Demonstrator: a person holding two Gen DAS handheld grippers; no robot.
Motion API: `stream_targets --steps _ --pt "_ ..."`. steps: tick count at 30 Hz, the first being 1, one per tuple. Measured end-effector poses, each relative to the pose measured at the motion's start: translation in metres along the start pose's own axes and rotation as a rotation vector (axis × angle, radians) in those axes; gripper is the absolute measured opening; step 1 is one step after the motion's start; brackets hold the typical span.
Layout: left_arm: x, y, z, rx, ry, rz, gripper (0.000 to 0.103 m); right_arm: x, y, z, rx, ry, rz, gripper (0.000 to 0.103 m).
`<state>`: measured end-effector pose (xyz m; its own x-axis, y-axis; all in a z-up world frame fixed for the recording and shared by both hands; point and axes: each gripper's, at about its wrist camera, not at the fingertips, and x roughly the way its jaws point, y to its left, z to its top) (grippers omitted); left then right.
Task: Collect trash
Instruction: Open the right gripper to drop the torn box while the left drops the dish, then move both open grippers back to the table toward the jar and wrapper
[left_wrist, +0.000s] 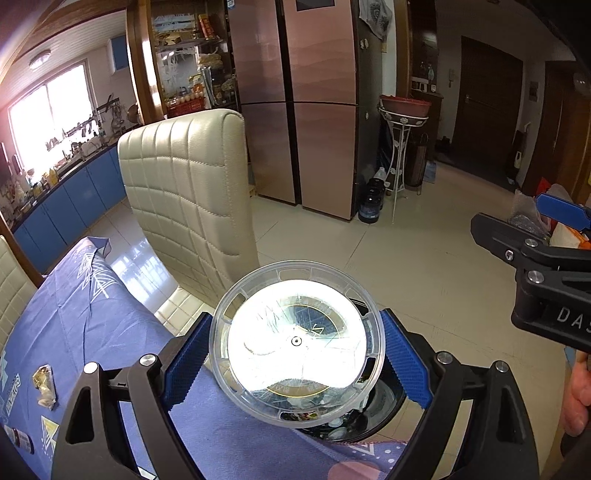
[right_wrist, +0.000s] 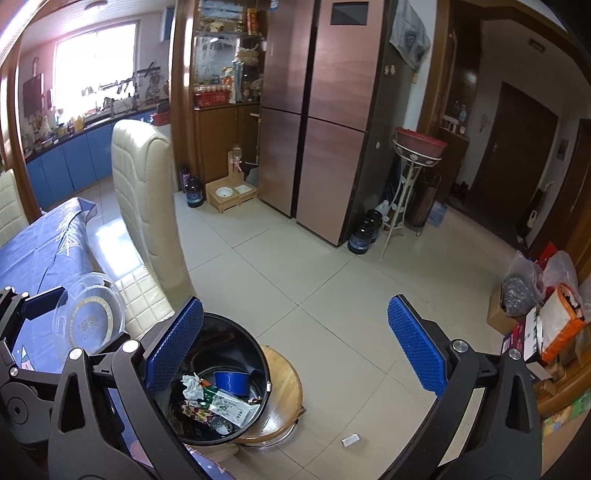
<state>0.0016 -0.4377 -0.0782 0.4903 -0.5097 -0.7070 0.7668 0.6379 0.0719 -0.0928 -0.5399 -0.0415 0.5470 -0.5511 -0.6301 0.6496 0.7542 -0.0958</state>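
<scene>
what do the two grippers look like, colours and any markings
Both are matte black plastic linkage frames with silver round bolts at the pivots, ending in flat bright blue textured pads. This shows on the left gripper and the right gripper. White raised letters "DA" mark the right gripper's body in the left wrist view. No cables show.

Bin (right_wrist: 218, 380) on stool (right_wrist: 280, 391), right of table (right_wrist: 44, 240); chair (right_wrist: 147, 206) behind.

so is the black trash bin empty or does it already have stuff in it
Partly filled. The black trash bin holds a crumpled tissue, a green-and-white wrapper and a blue bowl, visible in the right wrist view.
</scene>
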Motion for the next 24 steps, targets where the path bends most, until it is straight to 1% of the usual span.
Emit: stream_targets --steps 7,12,20,24 --pt "0.009 -0.006 0.005 -0.009 0.032 -0.055 0.087 -0.004 -0.019 0.000 0.042 -0.008 -0.031 0.099" --pt "0.012 -0.003 0.005 -0.014 0.039 -0.073 0.088 -0.006 -0.018 0.000 0.047 -0.010 -0.038 0.099" --pt "0.015 0.000 0.008 -0.032 0.047 -0.080 0.090 -0.013 -0.013 0.000 0.034 -0.025 -0.040 0.099" --pt "0.015 0.001 0.008 -0.032 0.049 -0.062 0.090 -0.015 -0.013 0.000 0.033 -0.023 -0.036 0.099"
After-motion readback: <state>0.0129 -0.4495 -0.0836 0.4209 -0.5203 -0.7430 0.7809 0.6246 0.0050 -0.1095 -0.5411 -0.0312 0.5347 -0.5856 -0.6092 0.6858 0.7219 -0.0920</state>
